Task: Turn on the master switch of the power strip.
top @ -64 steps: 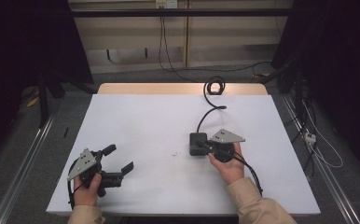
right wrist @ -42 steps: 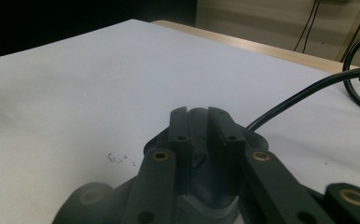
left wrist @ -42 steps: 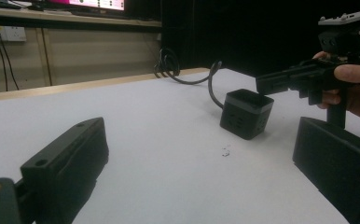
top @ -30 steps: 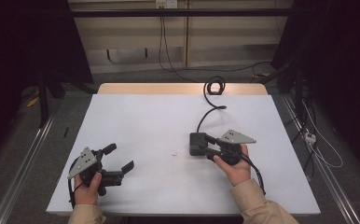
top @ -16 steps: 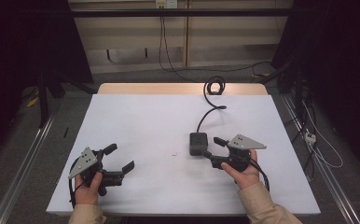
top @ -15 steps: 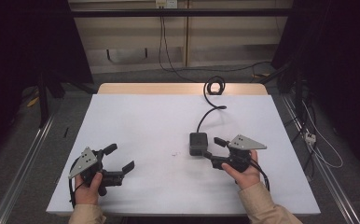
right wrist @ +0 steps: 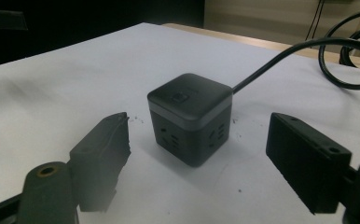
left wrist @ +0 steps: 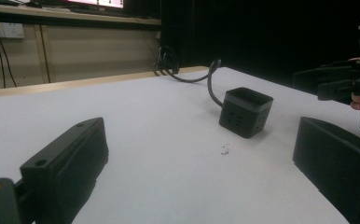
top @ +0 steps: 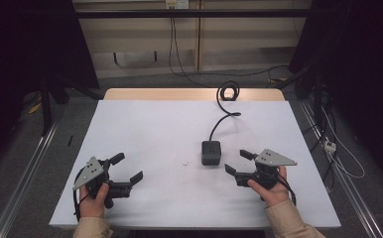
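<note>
Now the black socket cube (top: 211, 152) sits just beyond the wide-apart right gripper (top: 235, 162); untouched.

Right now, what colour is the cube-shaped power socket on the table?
Black cube-shaped power socket with a grey band, best in the right gripper view.

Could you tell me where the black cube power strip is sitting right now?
In the high view, the cube power strip stands on the white table, right of centre, just ahead of the open right gripper, untouched.

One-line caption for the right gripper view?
Open right gripper, jaws just opened, facing the black cube socket standing free on the white table.
</note>
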`<state>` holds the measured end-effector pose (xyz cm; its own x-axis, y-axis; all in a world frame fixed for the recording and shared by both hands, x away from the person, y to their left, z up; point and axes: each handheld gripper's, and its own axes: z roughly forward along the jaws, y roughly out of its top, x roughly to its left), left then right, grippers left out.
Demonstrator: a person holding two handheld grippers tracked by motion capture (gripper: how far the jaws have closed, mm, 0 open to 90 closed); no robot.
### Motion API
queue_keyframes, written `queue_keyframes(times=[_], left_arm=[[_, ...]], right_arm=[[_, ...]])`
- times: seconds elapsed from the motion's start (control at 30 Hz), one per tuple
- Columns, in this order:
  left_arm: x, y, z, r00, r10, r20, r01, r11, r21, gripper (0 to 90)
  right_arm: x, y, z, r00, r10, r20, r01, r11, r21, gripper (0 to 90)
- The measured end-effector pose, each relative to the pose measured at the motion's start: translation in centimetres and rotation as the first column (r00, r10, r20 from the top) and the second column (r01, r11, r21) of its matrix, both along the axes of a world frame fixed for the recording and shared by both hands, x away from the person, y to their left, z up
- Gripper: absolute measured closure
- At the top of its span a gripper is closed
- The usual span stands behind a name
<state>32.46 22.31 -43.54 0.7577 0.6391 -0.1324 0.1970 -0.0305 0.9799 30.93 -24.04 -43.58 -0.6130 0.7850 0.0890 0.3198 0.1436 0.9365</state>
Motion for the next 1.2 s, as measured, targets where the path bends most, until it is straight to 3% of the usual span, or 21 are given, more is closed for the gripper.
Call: queue_keyframes(times=[1.2], left_arm=[[-0.1,-0.1,0.0,1.0,0.001,-0.002,-0.001,1.0,0.002,3.0]], right_arm=[[-2.6,-4.4,-0.6,0.9981,-0.061,0.003,0.062,0.998,-0.029,22.9]])
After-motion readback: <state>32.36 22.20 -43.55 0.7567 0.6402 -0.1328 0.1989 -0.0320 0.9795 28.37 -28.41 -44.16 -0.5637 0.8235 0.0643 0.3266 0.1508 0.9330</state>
